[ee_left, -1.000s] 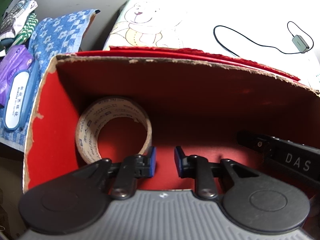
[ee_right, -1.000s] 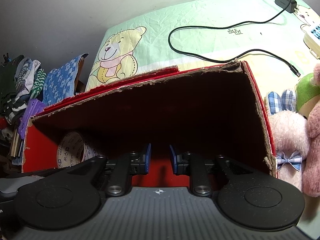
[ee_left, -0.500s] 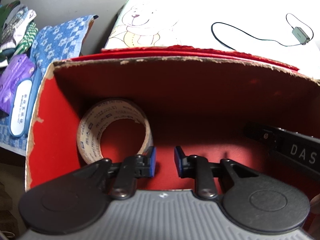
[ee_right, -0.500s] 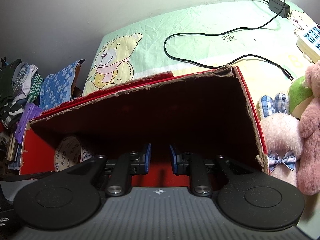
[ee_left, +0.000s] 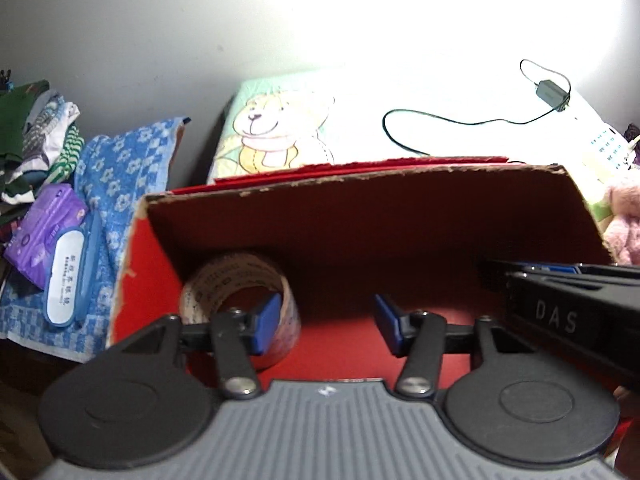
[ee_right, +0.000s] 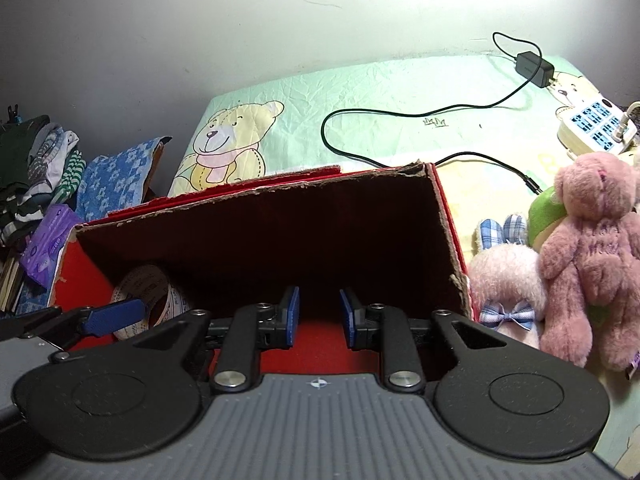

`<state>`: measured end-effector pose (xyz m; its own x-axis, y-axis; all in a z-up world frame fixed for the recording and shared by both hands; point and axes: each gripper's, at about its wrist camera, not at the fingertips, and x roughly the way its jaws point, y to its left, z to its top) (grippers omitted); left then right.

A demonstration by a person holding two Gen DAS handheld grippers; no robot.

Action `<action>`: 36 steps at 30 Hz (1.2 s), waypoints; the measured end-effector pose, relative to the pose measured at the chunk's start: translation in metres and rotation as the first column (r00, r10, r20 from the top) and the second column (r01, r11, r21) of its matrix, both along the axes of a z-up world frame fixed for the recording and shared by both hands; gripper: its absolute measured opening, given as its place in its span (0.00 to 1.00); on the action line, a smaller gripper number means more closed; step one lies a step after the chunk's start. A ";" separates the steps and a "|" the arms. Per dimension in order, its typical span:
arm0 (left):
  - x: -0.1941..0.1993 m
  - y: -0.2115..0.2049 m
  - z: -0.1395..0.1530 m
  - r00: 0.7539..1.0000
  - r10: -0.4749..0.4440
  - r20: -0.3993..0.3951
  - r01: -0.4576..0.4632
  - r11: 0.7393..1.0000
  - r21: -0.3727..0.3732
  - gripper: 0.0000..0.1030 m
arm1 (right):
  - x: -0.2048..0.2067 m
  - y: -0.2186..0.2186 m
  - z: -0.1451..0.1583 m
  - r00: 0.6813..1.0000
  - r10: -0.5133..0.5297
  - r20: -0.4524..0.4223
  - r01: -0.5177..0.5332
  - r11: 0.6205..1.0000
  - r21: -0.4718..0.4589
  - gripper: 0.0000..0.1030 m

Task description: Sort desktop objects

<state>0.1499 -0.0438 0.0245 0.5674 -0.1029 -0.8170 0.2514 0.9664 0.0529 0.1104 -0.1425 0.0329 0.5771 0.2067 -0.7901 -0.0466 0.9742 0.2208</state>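
At the far left, a purple plastic packet (ee_left: 48,220) and a blue-rimmed white oblong case (ee_left: 66,280) are seen lying on a blue-and-white floral towel (ee_left: 120,168), outside the container. Next to these, an open red cardboard box (ee_left: 360,216) is set on a mint-green bear-print cloth (ee_right: 360,92); a roll of printed beige packing tape (ee_left: 240,284) is stood on edge in the box's left corner. The left gripper (ee_left: 326,322) is held at the box's near rim with its blue pads spread wide and nothing between them; its left pad overlaps the roll in view, but contact cannot be confirmed. The right gripper (ee_right: 318,316) is positioned over the box's middle, its pads parted by a narrow gap and empty. Further right, a black charger cable (ee_right: 400,112) is laid across the cloth, and a pink plush bear (ee_right: 592,256) is propped beside the box's right wall, apart from both tools. The step in hand is judged to be a release into the box. For the next move, a withdrawal clear of the rim is required, followed by an approach to an unsorted item, probably the plush bear on the right.
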 end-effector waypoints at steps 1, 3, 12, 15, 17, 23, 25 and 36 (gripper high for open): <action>-0.006 0.002 0.004 1.000 0.000 0.009 0.000 1.000 -0.004 0.54 | -0.006 -0.002 0.002 1.000 -0.004 0.007 0.004 1.000 0.015 0.23; -0.013 0.010 0.011 1.000 -0.006 0.013 0.007 1.000 -0.030 0.54 | -0.017 -0.006 0.006 1.000 -0.012 0.022 0.011 0.999 0.045 0.23; -0.059 0.045 0.038 0.999 -0.031 -0.041 0.021 0.974 -0.223 0.58 | -0.062 -0.016 0.030 0.994 -0.034 0.102 0.018 0.988 0.156 0.24; -0.076 0.056 0.046 0.999 -0.039 -0.031 0.029 0.963 -0.267 0.59 | -0.077 -0.021 0.035 0.993 -0.030 0.114 0.006 0.979 0.205 0.24; -0.088 0.062 0.051 0.998 -0.069 -0.008 0.064 0.958 -0.280 0.65 | -0.085 -0.022 0.037 0.992 -0.019 0.127 -0.010 0.976 0.218 0.24; -0.120 0.069 0.052 0.984 -0.175 0.020 0.173 0.942 -0.289 0.70 | -0.114 -0.032 0.035 0.988 0.047 0.148 -0.080 0.971 0.224 0.25; -0.129 0.071 0.047 0.978 -0.206 0.005 0.198 0.933 -0.300 0.70 | -0.124 -0.038 0.030 0.988 0.061 0.140 -0.092 0.969 0.228 0.25; -0.175 0.053 0.017 0.896 -0.436 -0.080 0.391 0.863 -0.320 0.69 | -0.158 -0.060 -0.004 0.986 0.165 0.031 -0.167 0.958 0.235 0.26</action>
<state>-0.0249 0.0094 0.0419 0.2978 -0.5450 -0.7838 0.6146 0.7377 -0.2794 -0.0472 -0.2024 0.0288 0.5270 0.4797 -0.7015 -0.2068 0.8730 0.4417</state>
